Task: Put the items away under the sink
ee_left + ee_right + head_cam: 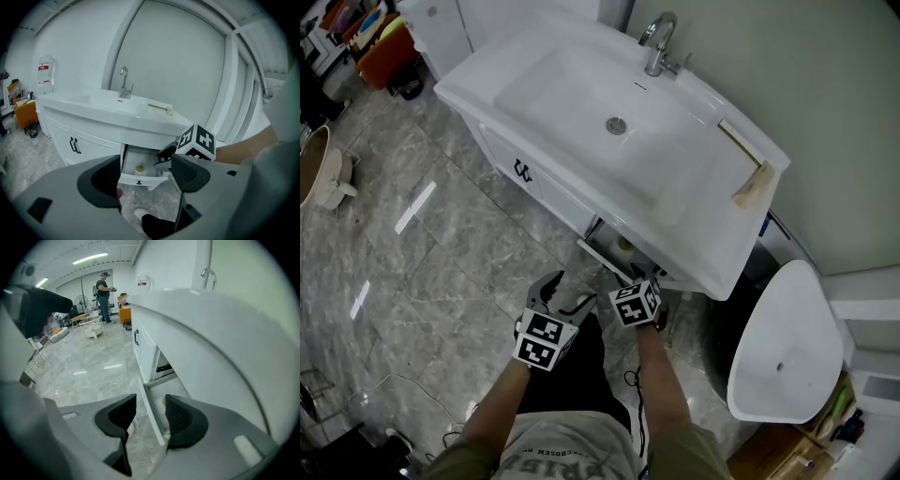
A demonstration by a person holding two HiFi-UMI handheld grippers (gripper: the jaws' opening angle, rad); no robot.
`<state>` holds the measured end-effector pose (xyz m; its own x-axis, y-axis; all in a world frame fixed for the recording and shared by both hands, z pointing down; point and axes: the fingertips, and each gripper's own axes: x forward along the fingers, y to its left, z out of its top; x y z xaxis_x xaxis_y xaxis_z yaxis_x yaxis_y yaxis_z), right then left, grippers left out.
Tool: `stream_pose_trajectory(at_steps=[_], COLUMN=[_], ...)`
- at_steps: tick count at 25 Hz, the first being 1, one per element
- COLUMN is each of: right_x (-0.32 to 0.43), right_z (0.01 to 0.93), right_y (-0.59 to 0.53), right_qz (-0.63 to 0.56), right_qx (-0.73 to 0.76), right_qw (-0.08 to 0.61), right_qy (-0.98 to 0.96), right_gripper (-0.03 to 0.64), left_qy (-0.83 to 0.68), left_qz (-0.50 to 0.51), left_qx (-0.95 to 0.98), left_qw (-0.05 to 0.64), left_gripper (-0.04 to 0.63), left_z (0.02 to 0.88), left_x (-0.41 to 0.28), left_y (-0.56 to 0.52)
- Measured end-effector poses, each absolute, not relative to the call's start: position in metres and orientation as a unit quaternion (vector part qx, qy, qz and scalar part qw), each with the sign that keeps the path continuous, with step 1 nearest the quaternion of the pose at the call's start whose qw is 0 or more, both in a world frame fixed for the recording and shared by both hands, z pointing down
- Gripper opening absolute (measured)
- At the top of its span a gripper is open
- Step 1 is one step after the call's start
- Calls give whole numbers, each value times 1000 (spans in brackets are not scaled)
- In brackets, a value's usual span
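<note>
Nearest, the left gripper (pixel 565 293) hangs with its jaws wide apart, holding nothing. The right gripper (pixel 150 414) has its jaws spread either side of the drawer's (pixel 140 179) thin white front panel (no pinch visible). The drawer's length points toward the person. Inside, a small pale roll (pixel 139 168) stands hole upward, beneath the glossy white sink (pixel 581 103).

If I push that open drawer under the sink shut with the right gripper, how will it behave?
The drawer looks rigid and shallow, so it should probably slide straight in rather than flex. The right gripper straddles its thin front panel with jaws apart, so a push could slip off that edge. The small round item inside looks loose and might roll.
</note>
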<state>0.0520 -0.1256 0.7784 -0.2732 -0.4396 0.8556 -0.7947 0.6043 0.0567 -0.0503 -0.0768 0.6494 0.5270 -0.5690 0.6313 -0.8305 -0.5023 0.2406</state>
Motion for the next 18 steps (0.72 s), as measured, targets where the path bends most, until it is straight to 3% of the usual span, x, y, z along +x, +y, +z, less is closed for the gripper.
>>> stream_pose_trajectory(at_steps=[10, 18], right_x=[41, 41], right_z=[631, 475], right_y=[-86, -60], right_qz=[166, 53], right_qx=[458, 551], right_qw=[381, 244], right_qy=[-786, -796], right_gripper=[190, 190], left_qy=[-437, -458], left_qz=[209, 139], left_qx=[838, 849], left_qw=[253, 222], left_gripper=[330, 330], left_z=[548, 466], left_x=[-72, -82], left_y=[-60, -51])
